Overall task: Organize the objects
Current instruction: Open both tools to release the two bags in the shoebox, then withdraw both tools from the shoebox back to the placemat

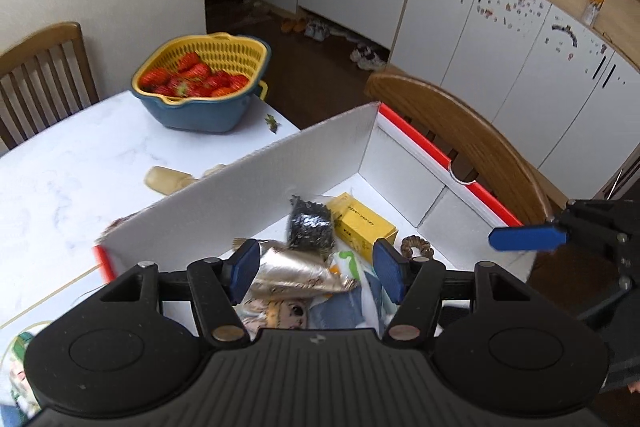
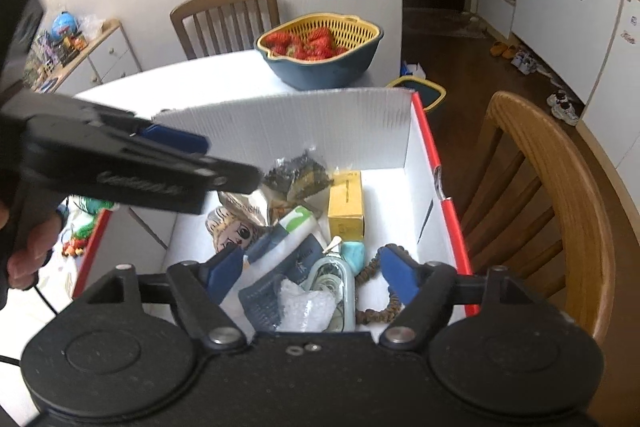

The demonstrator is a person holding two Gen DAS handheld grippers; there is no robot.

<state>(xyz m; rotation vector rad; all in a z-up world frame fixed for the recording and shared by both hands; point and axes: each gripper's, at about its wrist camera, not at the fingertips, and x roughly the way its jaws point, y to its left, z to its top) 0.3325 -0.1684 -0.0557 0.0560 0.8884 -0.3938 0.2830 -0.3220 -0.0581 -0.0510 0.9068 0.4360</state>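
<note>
A white cardboard box (image 1: 256, 183) with red rims stands on the white table; it also shows in the right wrist view (image 2: 304, 119). Inside lie a yellow carton (image 1: 362, 223) (image 2: 346, 205), a black packet (image 1: 310, 225) (image 2: 298, 173), a gold foil packet (image 1: 298, 271), a bead bracelet (image 2: 376, 289), a clear pouch (image 2: 334, 287) and other small items. My left gripper (image 1: 316, 269) is open and empty above the box's near end. My right gripper (image 2: 312, 275) is open and empty above the items. A beige bottle (image 1: 166, 179) lies outside the box.
A blue and yellow colander of strawberries (image 1: 202, 81) (image 2: 320, 47) stands at the table's far end. Wooden chairs (image 1: 460, 143) (image 2: 560, 195) flank the table. A strawberry stem (image 1: 272, 123) lies on the table. A snack bag (image 1: 16, 367) sits at the left.
</note>
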